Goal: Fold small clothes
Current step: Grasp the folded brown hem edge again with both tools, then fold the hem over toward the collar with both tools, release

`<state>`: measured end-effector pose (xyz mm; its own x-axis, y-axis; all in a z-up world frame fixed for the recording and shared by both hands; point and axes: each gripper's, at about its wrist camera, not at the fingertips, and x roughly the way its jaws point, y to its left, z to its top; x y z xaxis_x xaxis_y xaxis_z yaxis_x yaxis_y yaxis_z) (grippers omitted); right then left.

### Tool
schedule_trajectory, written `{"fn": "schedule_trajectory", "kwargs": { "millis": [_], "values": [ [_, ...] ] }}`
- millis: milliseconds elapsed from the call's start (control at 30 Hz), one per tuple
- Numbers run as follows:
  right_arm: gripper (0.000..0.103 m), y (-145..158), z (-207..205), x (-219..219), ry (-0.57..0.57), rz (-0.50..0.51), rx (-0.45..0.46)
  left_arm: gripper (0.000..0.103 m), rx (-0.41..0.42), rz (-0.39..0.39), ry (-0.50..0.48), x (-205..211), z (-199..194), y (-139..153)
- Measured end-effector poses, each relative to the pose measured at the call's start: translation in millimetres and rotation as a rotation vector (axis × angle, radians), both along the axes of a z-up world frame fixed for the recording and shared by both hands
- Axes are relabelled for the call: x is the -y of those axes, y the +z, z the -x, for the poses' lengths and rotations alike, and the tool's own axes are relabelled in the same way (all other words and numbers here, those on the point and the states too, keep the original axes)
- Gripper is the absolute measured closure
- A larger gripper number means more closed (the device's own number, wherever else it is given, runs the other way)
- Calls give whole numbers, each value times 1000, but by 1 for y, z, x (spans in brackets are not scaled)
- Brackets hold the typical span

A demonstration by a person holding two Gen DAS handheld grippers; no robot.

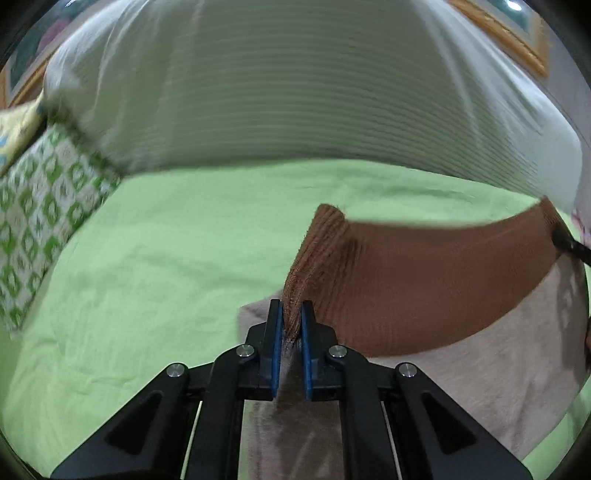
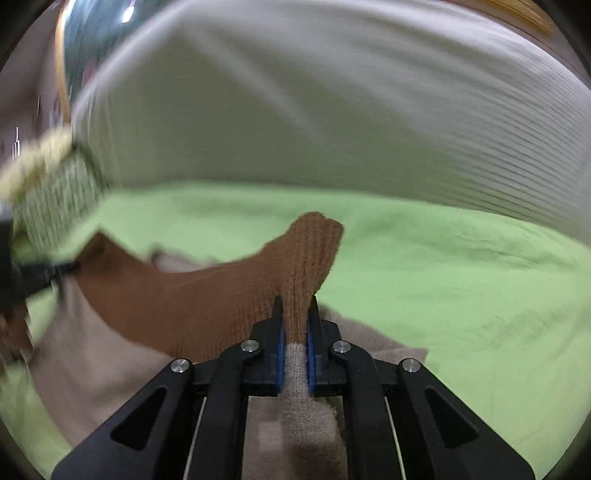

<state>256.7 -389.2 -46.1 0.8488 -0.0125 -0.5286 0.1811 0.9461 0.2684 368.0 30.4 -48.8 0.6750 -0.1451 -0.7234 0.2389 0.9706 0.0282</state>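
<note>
Brown knit garment [image 1: 424, 280], ribbed at both ends, stretched in the air between the two grippers just above a beige cloth [image 1: 461, 387] on the green bed sheet [image 1: 147, 277]. Left gripper [image 1: 291, 321] and right gripper [image 2: 295, 325]: jaws narrow, each pinching one ribbed end. The fabric looks light, soft and limp, sagging mid-span; the ribbed edges likely offer the firmest hold. A white ribbed pillow [image 1: 295, 92] lies beyond.

I'm looking at a home bedroom: a bed [image 1: 147, 258] under a light green sheet, a big white ribbed pillow [image 1: 295, 92] at its head, a green-and-white patterned cushion [image 1: 44, 206] beside it, and a gold-framed picture [image 1: 517, 33] on the wall.
</note>
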Motion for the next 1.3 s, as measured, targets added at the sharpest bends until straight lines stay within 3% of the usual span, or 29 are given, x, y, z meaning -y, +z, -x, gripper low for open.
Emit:
{"fn": "schedule_trajectory", "kwargs": {
  "millis": [67,133,233,267,300,333,367,467,533,633,700,833,933,1000,1033,1067,1100,1133,1200,1267,1300],
  "values": [
    [93,-10,-10,11,-40,-31,-37,96,-44,-14,41,-6,-20,-13],
    [93,-27,-24,12,-77,8,-106,95,-134,-10,62,-6,-41,-37],
    [88,-64,-43,12,-107,17,-254,90,-141,-71,71,1,-45,-50],
    [77,-62,-38,15,-130,9,-234,88,-135,-56,75,-2,-42,-46],
    [55,-56,-31,19,-179,8,-219,81,-133,-36,83,-6,-38,-42],
    [47,-51,-24,22,-220,16,-215,63,-137,-19,110,-14,-31,-36],
    [41,-43,-13,25,-272,38,-203,56,-132,-7,139,-22,-23,-29],
    [41,-21,20,24,-289,3,-129,51,-97,41,200,-46,12,-10],
    [41,-7,45,11,-237,-80,-58,45,-110,99,234,-59,44,-4],
    [41,5,72,-37,-77,-128,16,41,-131,196,266,-69,95,-6],
    [41,1,88,-70,56,-163,20,41,-159,268,280,-68,135,-14],
    [41,-22,91,-108,184,-197,-39,41,-206,321,161,-34,161,-22],
    [41,-39,93,-108,156,-182,-104,39,-214,244,79,-8,154,-33],
    [42,-50,86,-96,73,-111,-169,41,-236,91,156,-7,146,-49],
    [42,-54,93,-91,4,-58,-206,40,-253,66,165,-13,142,-59],
    [45,-61,101,-76,-67,-12,-242,40,-253,84,159,-19,142,-64],
    [58,-68,112,-58,-79,-56,-236,40,-247,103,151,-24,143,-65],
    [63,-70,123,-45,-73,-117,-205,41,-240,97,139,-25,146,-64],
    [85,-70,134,-30,-100,-127,-217,43,-245,88,150,-26,149,-58],
    [81,-62,140,-30,-162,-91,-235,41,-244,159,170,-35,155,-46],
    [81,-57,142,-31,-160,-112,-223,34,-235,182,190,-39,160,-38]
  ]
}}
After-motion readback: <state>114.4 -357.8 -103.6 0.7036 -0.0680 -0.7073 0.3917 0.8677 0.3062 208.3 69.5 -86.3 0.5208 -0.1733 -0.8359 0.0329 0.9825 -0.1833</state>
